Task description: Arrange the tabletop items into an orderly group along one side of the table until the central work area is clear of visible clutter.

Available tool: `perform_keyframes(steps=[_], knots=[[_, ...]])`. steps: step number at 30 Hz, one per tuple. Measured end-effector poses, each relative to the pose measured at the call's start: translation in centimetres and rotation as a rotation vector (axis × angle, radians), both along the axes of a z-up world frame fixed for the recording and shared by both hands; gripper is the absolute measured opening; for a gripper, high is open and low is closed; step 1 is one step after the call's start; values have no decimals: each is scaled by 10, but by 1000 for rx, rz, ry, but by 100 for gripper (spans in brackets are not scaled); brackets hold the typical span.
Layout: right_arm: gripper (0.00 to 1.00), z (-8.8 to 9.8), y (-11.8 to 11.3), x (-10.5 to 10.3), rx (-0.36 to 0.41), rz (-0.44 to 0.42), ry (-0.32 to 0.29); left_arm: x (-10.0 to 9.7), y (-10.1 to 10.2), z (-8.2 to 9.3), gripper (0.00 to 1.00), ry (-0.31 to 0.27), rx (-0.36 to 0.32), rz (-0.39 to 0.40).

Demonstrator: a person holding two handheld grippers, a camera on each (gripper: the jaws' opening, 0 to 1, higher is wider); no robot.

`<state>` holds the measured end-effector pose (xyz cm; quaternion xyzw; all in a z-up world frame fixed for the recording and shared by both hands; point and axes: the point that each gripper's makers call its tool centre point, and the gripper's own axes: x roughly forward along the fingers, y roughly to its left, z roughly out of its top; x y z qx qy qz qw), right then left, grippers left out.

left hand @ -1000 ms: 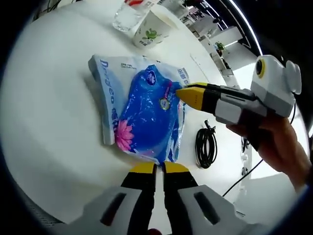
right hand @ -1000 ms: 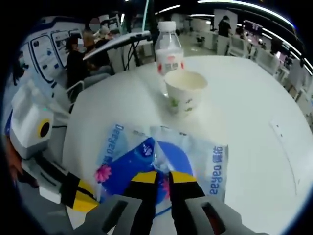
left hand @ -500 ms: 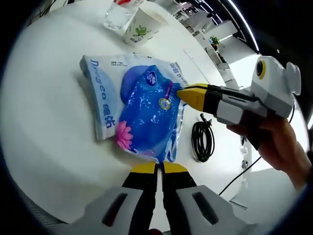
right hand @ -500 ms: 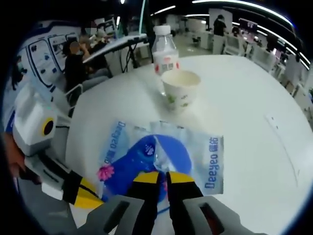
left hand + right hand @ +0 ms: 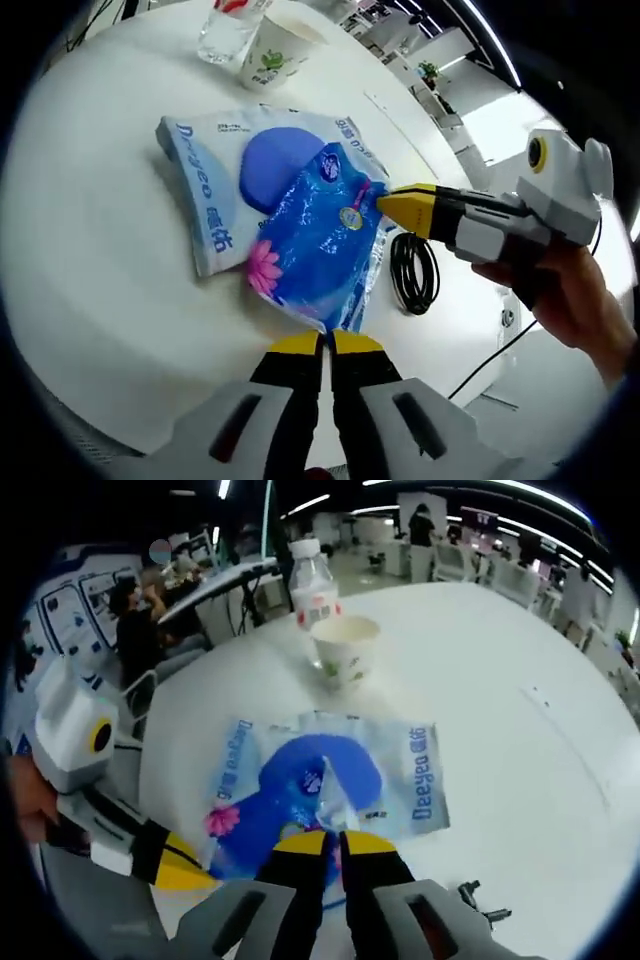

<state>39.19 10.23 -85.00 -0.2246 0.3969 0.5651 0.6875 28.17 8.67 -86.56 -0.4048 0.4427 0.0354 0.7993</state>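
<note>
Lying on the white round table (image 5: pixel 90 250), the blue-and-white tissue pack (image 5: pixel 290 215) has one edge lifted; the left gripper (image 5: pixel 322 345) pinches its near corner, jaws closed together on the plastic; the right gripper (image 5: pixel 395 203) comes in from the right of the left gripper view, yellow tips closed on the pack's far edge. Just beside the pack, a coiled black cable (image 5: pixel 413 273) lies on the table; a hand (image 5: pixel 565 300) holds the right gripper. Beyond the pack (image 5: pixel 320 780) in the right gripper view, a paper cup (image 5: pixel 344 647) stands touching a clear water bottle (image 5: pixel 313 595), well apart from the pack; the left gripper (image 5: pixel 180 872) shows low on the left.
</note>
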Motion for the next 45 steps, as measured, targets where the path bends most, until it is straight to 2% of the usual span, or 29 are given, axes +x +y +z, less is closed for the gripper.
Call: perform_keyframes(steps=[11,14,16,20,27,31,38,45], knots=[[1,-5,-44,-10,-10,-152,57,-5,5,-1,0,4,54,-49],[1,-6,-52,-15,-14,-170,65,-5,8,0,0,4,73,-62],[2,-5,-61,-30,-17,-185,69,-4,11,0,0,2,88,-74],[1,-9,-69,-23,-11,-224,89,-3,14,0,0,-1,109,-97],[1,-8,-78,-40,-4,-287,117,1,16,2,0,-11,151,-143],[1,-7,-83,-41,8,-348,139,4,16,4,0,-18,175,-171],[1,-7,-93,-55,27,-412,172,7,17,6,0,-27,194,-198],[1,-6,-99,-53,44,-450,184,10,14,8,0,-39,213,-232]])
